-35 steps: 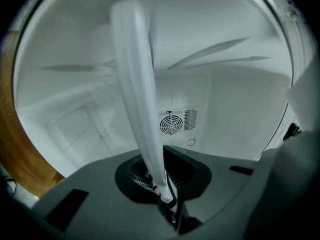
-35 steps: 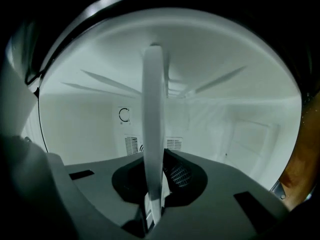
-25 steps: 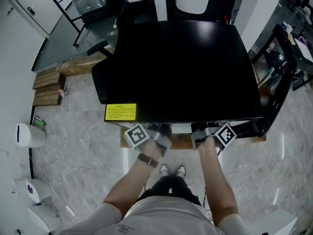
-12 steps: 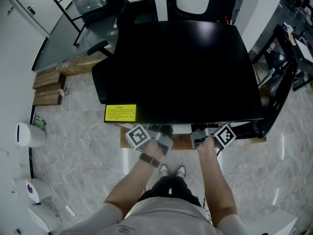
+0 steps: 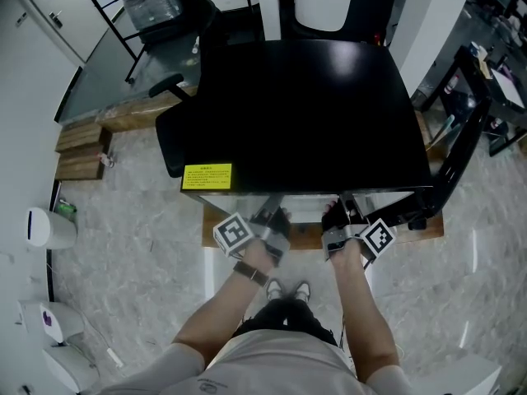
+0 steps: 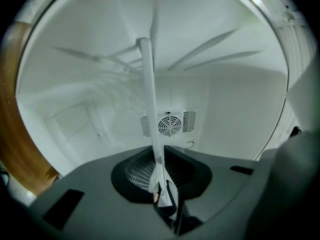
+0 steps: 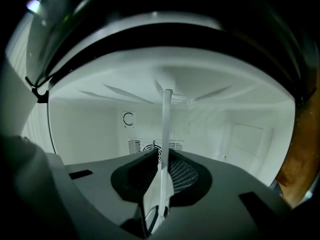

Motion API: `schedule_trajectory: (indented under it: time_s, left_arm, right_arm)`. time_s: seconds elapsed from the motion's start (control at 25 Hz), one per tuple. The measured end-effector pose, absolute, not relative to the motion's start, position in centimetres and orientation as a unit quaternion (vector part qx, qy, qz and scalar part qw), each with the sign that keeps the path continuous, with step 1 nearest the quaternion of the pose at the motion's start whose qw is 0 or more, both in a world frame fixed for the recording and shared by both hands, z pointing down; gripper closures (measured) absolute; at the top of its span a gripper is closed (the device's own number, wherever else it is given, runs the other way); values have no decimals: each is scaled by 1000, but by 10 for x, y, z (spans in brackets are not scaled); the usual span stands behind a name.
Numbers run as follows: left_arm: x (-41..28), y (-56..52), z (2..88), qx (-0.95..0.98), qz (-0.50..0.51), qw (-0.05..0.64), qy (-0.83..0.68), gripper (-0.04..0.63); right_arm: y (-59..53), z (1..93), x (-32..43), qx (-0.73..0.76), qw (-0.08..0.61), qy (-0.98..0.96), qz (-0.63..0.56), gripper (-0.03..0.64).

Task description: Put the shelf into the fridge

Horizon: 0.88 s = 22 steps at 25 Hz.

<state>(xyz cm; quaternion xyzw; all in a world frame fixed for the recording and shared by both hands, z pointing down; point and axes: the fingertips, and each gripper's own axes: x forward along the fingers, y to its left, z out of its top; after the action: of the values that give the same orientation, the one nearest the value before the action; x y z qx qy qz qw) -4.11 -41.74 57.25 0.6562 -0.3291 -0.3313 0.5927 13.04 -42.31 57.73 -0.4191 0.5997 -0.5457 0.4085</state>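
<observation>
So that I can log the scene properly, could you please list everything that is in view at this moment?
fridge: one, black outside, white inside, in front of the person.
door: one, black, swung open at the fridge's right.
label: one, yellow, front left corner of the fridge top.
shelf: one, white, seen edge-on inside the fridge.
fan grille: one, white, fridge back wall.
office chair: one, black, left of the fridge.
wooden blocks: two, brown, floor at far left.
left gripper: one, grey, jaws shut on the shelf.
right gripper: one, grey, jaws shut on the shelf.
</observation>
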Motion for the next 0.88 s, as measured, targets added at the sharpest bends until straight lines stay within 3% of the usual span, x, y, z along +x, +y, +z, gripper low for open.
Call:
schedule_trajectory:
  time_s: [0.88]
  left_arm:
    - [3,-296,527,676,-278,617,-291,589]
  right_arm:
    - [-310,524,93,-357,341,658,-569,594]
